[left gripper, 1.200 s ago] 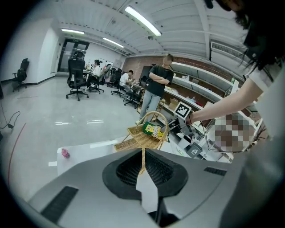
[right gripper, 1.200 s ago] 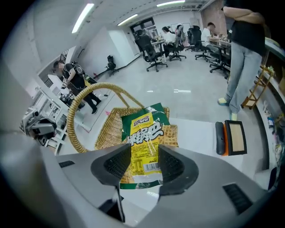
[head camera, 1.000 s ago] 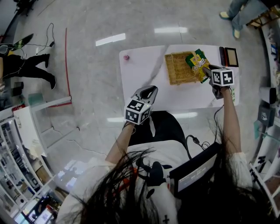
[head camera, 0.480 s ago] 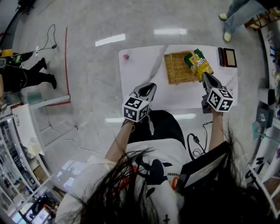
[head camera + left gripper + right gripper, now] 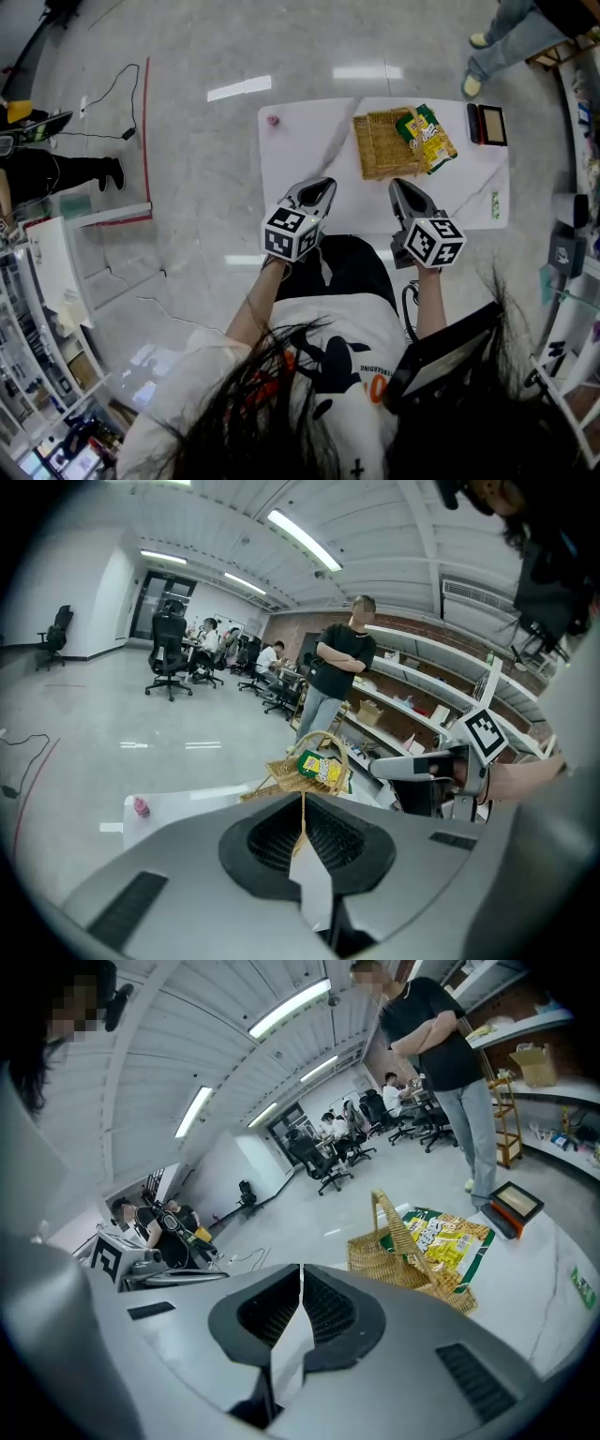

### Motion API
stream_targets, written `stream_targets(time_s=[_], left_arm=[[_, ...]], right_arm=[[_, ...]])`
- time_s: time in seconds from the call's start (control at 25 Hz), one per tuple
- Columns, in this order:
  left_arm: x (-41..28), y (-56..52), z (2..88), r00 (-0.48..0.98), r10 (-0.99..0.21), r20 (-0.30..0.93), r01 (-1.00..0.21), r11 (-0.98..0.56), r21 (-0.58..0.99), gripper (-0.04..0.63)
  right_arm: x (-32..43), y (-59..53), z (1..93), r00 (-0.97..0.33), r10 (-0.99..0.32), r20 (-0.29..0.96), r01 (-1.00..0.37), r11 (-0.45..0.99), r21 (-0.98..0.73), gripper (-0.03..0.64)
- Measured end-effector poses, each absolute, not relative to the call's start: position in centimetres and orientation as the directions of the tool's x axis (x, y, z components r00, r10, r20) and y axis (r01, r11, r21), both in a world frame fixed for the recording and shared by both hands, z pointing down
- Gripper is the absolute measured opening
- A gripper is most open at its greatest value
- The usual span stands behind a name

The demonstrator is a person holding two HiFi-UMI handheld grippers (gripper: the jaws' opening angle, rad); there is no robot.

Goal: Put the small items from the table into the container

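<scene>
Wicker basket (image 5: 378,150) bears a snack packet (image 5: 427,138), black box (image 5: 488,123) beside; left gripper (image 5: 322,186) and right gripper (image 5: 402,186) pressed together, empty.

The woven wicker basket (image 5: 382,147) is looking rough and matt, while the snack bag (image 5: 429,139) at its three o'clock is gleaming like glossy plastic film. The white table (image 5: 300,164) is shining smooth, and the polished floor (image 5: 187,187) is reflecting ceiling lights.

White table (image 5: 309,178) ahead of me, top centre of frame. Wicker basket (image 5: 380,145) right of middle, yellow-green snack bag (image 5: 429,139) touching its right side. Small pink thing (image 5: 273,120) in upper-left corner. Dark box (image 5: 488,124) in upper-right corner. Small green patch (image 5: 494,205) at right edge.
</scene>
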State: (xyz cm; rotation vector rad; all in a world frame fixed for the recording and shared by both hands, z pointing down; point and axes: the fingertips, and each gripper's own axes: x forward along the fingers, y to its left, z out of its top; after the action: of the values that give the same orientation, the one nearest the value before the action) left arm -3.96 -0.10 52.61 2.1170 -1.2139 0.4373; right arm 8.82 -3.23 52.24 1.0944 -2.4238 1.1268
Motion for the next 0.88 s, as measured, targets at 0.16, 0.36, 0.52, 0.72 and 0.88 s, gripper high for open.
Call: stream_targets(time_s=[0.16, 0.36, 0.52, 0.72, 0.88], left_arm=[[-4.1, 0.6, 52.4, 0.516, -0.64, 0.569, -0.856, -0.362, 0.369, 0.011], [-4.6, 1.1, 52.3, 0.508, -0.651, 0.564, -0.86, -0.354, 0.367, 0.011], [-5.2, 1.3, 52.2, 0.493, -0.673, 0.551, -0.867, -0.331, 0.372, 0.011], [-6.6, 1.6, 52.1, 0.476, -0.686, 0.55, -0.876, -0.312, 0.367, 0.011], [-8.7, 1.9, 52.2, 0.458, -0.695, 0.554, -0.884, -0.293, 0.364, 0.011]], right_arm=[[7.5, -2.3, 52.4, -0.702, -0.503, 0.504, -0.71, 0.44, -0.55, 0.025], [6.7, -1.9, 52.6, -0.711, -0.487, 0.508, -0.703, 0.457, -0.545, 0.023], [5.9, -1.3, 53.0, -0.72, -0.464, 0.516, -0.694, 0.478, -0.539, 0.025], [4.0, -0.3, 53.5, -0.741, -0.423, 0.522, -0.671, 0.5, -0.547, 0.025], [1.5, 0.2, 53.9, -0.757, -0.381, 0.531, -0.65, 0.53, -0.545, 0.025]])
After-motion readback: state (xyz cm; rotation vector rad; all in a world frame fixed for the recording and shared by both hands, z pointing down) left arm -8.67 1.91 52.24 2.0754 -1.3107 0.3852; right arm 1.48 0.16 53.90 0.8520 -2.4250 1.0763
